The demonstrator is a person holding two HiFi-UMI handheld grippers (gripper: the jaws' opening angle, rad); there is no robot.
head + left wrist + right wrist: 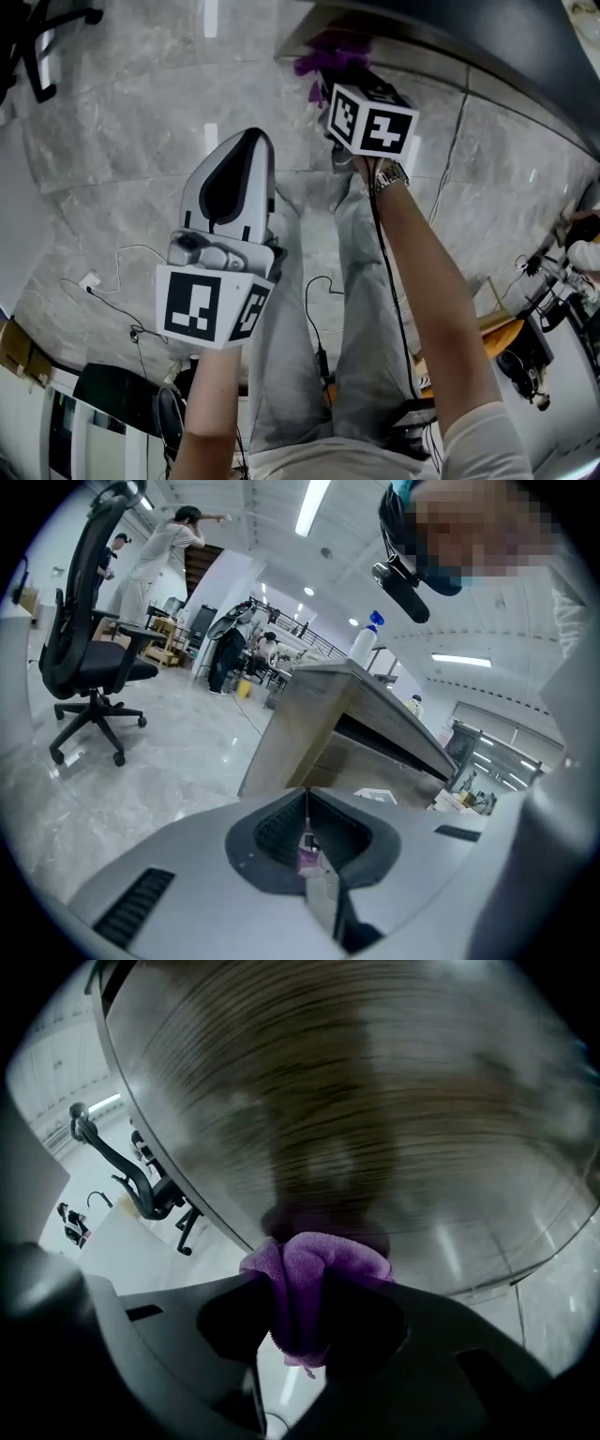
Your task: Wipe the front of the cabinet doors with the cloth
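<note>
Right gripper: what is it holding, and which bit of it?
The right gripper holds the purple cloth. Its jaws pinch a bunched-up fold, with a puff sticking out toward the cabinet door.

I find no word, number or brand that I can read. My right cube (373, 120), upper middle of the head view, carries only black-and-white square marker patterns. My left cube (208, 307), lower left of that view, carries the same: blocks, not letters. In the left gripper view the spray bottle (362, 641) on the tabletop (375, 696), right of centre in the upper half, is too small for any print to be made out.
</note>
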